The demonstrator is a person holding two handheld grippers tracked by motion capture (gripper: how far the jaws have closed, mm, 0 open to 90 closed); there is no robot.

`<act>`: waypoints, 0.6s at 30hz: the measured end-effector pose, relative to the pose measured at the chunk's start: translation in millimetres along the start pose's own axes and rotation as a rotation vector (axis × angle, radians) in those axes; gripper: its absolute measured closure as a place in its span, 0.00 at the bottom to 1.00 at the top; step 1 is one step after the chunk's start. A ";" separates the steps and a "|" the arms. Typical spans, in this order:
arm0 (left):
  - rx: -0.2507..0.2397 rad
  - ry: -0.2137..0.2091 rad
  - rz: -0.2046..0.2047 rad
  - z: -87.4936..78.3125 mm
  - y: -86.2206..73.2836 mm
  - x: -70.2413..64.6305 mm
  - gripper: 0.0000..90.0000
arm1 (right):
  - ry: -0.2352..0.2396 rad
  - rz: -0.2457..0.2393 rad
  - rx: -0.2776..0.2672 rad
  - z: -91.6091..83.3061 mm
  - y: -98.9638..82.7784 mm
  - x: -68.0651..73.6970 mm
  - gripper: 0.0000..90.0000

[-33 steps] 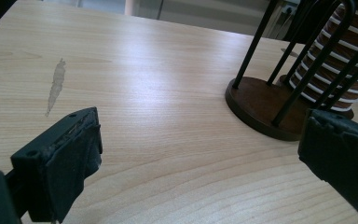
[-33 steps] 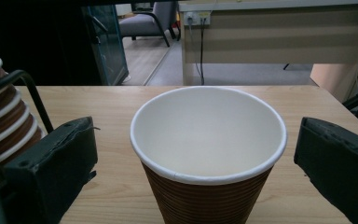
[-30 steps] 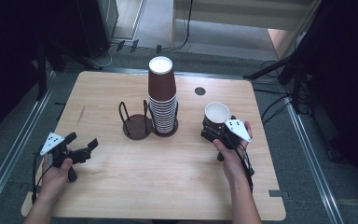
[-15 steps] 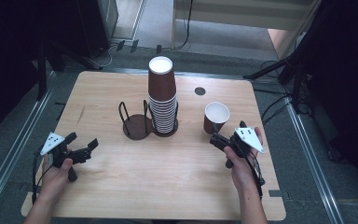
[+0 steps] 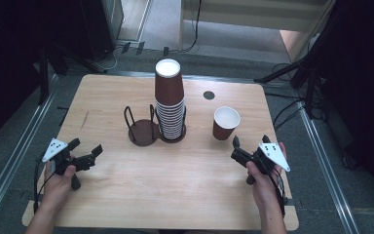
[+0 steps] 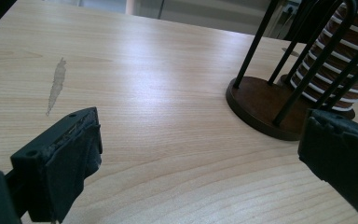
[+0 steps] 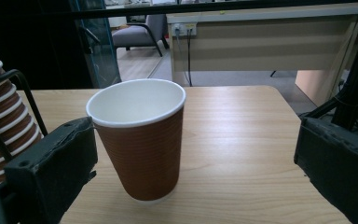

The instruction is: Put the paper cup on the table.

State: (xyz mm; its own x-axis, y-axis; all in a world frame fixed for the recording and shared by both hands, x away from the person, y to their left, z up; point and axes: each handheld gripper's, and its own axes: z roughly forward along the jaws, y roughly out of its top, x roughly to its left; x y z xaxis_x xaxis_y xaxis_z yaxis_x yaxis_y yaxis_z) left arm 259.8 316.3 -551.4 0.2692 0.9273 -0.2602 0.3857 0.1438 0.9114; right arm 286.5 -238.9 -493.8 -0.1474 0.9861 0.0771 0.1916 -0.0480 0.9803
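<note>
Wooden desk [image 5: 126,195] carries one upright cup [image 5: 225,123] right of the stack [image 5: 170,105]. Right gripper [image 5: 237,148], jaws wide and empty, sits just behind it; left gripper [image 5: 90,155] wide, idle. Likely next: fetch another cup.

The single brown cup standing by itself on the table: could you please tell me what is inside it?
The single cup shows a bare white inner wall with nothing inside as far as visible; its rim hides the bottom.
</note>
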 end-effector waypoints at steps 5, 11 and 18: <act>0.000 0.001 -0.002 0.1 0.0 0.0 0.00 | -0.017 -0.008 0.003 -5.9 -3.7 -9.9 0.00; 0.003 -0.001 0.000 0.1 -0.1 -0.2 0.00 | -0.044 -0.010 0.015 -12.1 -9.7 -20.7 0.00; 0.002 -0.001 -0.002 0.2 -0.1 -0.2 0.00 | -0.073 -0.004 0.025 -21.0 -15.1 -34.3 0.00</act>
State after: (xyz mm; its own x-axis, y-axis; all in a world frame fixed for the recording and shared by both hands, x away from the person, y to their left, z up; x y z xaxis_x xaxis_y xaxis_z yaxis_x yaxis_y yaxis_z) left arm 259.9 316.0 -551.5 0.2692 0.9267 -0.2623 0.3882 0.1448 0.9101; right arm 268.3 -275.4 -507.4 -0.0769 0.9953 0.0587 0.2157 -0.0408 0.9756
